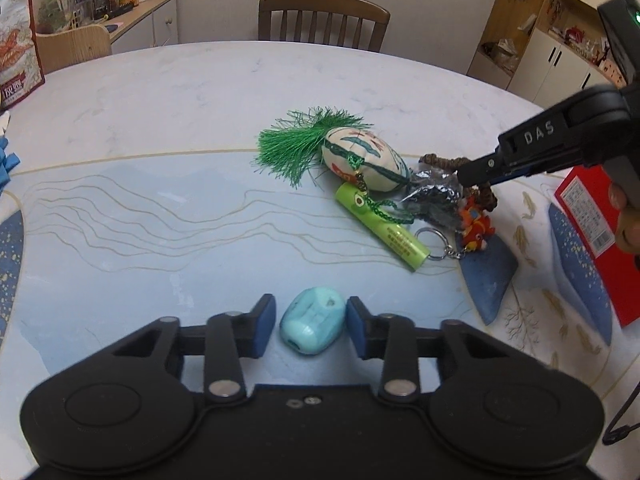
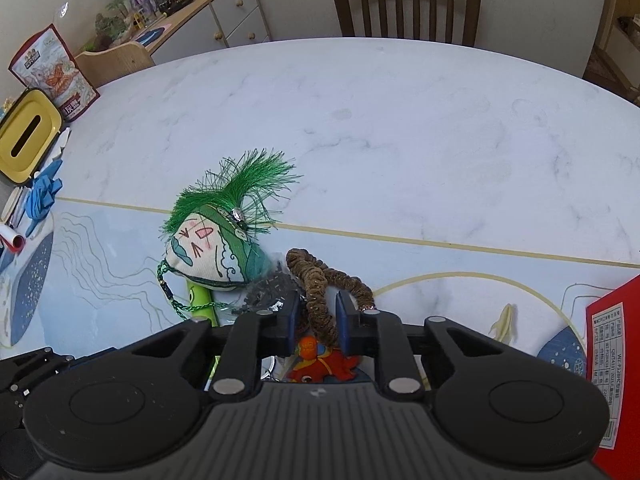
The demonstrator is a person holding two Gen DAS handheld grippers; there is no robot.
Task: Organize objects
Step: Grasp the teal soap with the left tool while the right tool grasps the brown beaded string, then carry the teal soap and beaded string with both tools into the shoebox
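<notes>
Now I am straddling the brown coiled fabric hair tie (image 2: 320,300) with my right gripper (image 2: 316,320), jaws spread either side, not yet pinching; it is lying tangled against the crinkly dark plastic packet (image 2: 266,290) and orange plush keychain (image 2: 320,362), so lifting risks dragging both (my left gripper (image 1: 310,326), also spread, is flanking the turquoise rounded bead (image 1: 313,319) nearby).

left cam sits low, close over the table (image 1: 160,100), facing the chair (image 1: 323,20); right cam similar, nearer; both share the sachet (image 1: 362,160) pile
</notes>
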